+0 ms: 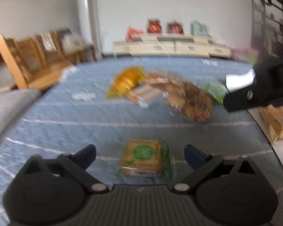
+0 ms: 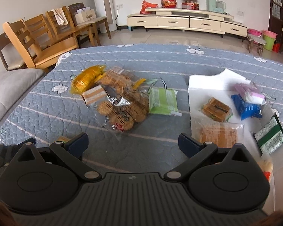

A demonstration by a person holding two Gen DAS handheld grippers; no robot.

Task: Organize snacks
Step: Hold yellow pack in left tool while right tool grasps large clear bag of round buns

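Note:
In the left wrist view a small square snack (image 1: 141, 158) with a round green label lies on the blue quilt (image 1: 66, 116). My left gripper (image 1: 139, 150) is open, its fingers on either side of the snack and clear of it. Farther off lies a blurred pile: a yellow packet (image 2: 86, 79), a clear bag of cookies (image 2: 122, 101), a striped wafer pack (image 2: 93, 94) and a green-white packet (image 2: 162, 101). My right gripper (image 2: 133, 140) is open and holds nothing, just short of the cookie bag. Its black frame (image 1: 258, 90) juts in at the right of the left wrist view.
A white sheet (image 2: 213, 84) on the right of the quilt bears several snacks, among them a brown square pack (image 2: 217, 109), a blue packet (image 2: 245, 107) and a pink one (image 2: 251, 94). Wooden chairs (image 2: 37, 37) and a grey sofa (image 2: 9, 90) stand at the left.

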